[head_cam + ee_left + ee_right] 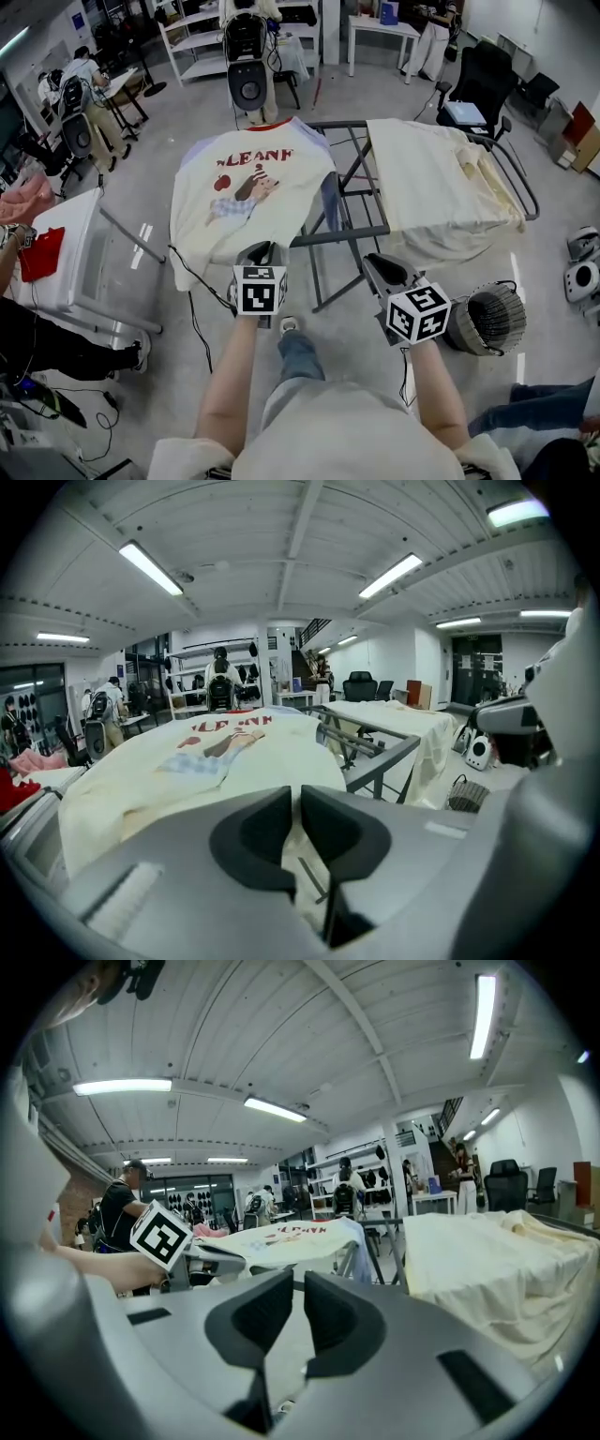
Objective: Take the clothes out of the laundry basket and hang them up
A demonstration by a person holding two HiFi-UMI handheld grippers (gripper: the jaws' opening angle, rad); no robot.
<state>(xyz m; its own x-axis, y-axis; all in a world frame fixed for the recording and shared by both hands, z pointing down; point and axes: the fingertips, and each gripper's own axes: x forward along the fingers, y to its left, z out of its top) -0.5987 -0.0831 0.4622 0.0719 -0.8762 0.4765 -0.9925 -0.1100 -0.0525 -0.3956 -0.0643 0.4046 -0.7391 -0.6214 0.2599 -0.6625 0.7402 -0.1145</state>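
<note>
The drying rack (347, 233) is standing ahead of me, and only the head view is taking all of it in. A cream cloth (431, 178) is draping over its right half, and a printed T-shirt (253, 183) is lying spread over its left half. My left gripper view is showing what the marker cube is hiding from above: my left gripper (261, 249) (295, 803) is pinching the T-shirt's hem at the rack's near left edge, jaws almost together on the cloth.

My right gripper (375, 261) (298, 1288) is hovering just off the rack's near rail, jaws nearly together and holding nothing. A wire basket (487, 319) is sitting on the floor right of the rack, beside my right gripper. A black cable (194, 314) is trailing below the rack's left side.
</note>
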